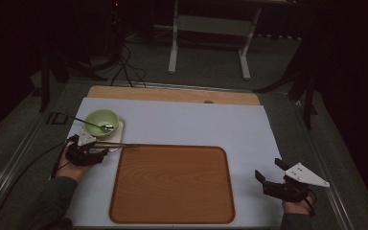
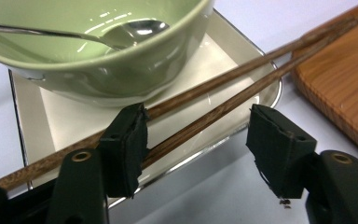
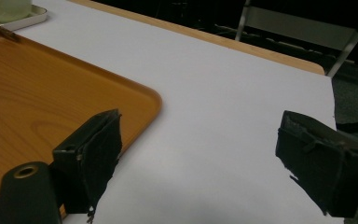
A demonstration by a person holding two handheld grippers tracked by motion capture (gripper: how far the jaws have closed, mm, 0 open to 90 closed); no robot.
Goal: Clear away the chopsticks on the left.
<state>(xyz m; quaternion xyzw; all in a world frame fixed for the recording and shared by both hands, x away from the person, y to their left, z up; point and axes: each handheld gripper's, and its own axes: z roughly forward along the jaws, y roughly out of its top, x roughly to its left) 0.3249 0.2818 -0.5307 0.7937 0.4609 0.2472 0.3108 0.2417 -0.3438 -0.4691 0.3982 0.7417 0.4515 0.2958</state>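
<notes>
With its jaws spread and not pinching, the left hand-held gripper (image 2: 198,151) straddles the chopsticks (image 2: 223,88) lying across the small tray (image 2: 32,116) under the green bowl (image 2: 98,70), so a nudge could roll them off, while the right hand-held gripper (image 1: 274,176) sits open on the tabletop (image 1: 196,124).

Dim room, lit bench, sharp close-ups

In the high view the surroundings beyond the bench (image 1: 182,122) fall to near black, and the whole picture is murky and soft, with small details hard to read. The left gripper view is brighter: white glints sit inside the green bowl (image 2: 98,60) and on the spoon (image 2: 135,30) in it, and beneath the bowl a soft shadow lies on the white tray (image 2: 65,116). The right gripper view is evenly lit and darkens beyond the bench's far edge.
</notes>
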